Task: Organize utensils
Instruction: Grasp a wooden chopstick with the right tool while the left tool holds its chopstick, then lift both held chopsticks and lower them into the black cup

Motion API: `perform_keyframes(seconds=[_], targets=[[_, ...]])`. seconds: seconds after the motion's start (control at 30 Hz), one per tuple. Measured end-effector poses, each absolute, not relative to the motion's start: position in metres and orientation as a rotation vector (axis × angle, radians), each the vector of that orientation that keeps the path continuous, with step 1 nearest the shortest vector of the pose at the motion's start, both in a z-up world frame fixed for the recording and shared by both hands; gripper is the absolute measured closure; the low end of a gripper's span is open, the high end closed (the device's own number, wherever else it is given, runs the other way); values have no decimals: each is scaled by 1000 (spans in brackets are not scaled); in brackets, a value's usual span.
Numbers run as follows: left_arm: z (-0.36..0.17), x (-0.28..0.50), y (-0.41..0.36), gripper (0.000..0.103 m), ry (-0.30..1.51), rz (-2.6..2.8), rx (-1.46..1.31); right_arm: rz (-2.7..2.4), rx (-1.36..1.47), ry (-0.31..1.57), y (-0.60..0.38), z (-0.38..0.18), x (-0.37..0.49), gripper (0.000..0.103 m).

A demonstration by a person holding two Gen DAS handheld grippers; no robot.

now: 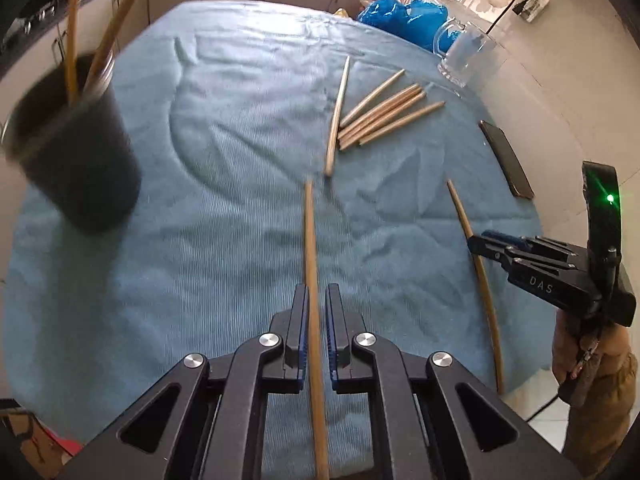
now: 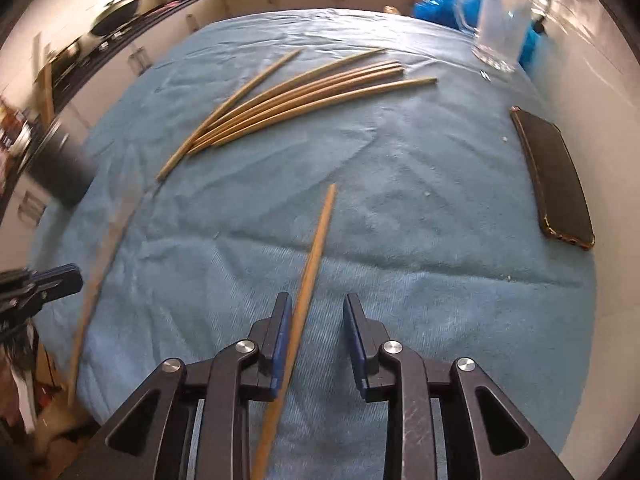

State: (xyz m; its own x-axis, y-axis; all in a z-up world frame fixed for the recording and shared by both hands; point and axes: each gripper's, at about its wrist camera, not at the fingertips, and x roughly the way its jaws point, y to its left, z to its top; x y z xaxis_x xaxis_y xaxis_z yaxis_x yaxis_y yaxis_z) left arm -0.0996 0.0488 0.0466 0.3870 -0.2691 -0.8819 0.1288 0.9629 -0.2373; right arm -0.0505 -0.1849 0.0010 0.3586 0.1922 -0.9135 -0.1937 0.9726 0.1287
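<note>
A dark cup [image 1: 76,152], two chopsticks already standing in it, sits at the left of the blue-clothed desk [image 1: 224,216], blurred in both views. Right of it, the left tool [image 1: 317,300] has its pads nearly together around one chopstick [image 1: 310,240], a thin gap showing on the right pad's side, so a firm pinch cannot be confirmed. Further right, loose chopsticks [image 1: 380,116] lie bunched at mid-desk, then the right tool [image 2: 316,304], fingers spread, with another chopstick [image 2: 316,248] against its left pad only. A glass mug [image 1: 464,56] and a phone [image 1: 506,160] sit at the far right.

The step appears to be carrying sticks to the cup. Done well, each tool should close fully at mid-shaft, tilt the stick upright, and lower it tip-first inside the rim. The only legible writing is "DAS" on the right tool's body, in the left wrist view.
</note>
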Motion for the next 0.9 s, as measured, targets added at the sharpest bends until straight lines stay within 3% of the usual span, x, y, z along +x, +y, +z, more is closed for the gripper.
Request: perform_keyframes(seconds=[0.53, 0.63, 0.9], targets=[[22, -39, 29, 94, 1188, -159, -38, 89, -20, 1313, -155, -1, 8, 74], [22, -41, 30, 94, 1176, -164, -41, 80, -35, 1285, -150, -1, 7, 95], [48, -65, 43, 98, 1084, -214, -136, 189, 106, 1078, -168, 25, -30, 97]])
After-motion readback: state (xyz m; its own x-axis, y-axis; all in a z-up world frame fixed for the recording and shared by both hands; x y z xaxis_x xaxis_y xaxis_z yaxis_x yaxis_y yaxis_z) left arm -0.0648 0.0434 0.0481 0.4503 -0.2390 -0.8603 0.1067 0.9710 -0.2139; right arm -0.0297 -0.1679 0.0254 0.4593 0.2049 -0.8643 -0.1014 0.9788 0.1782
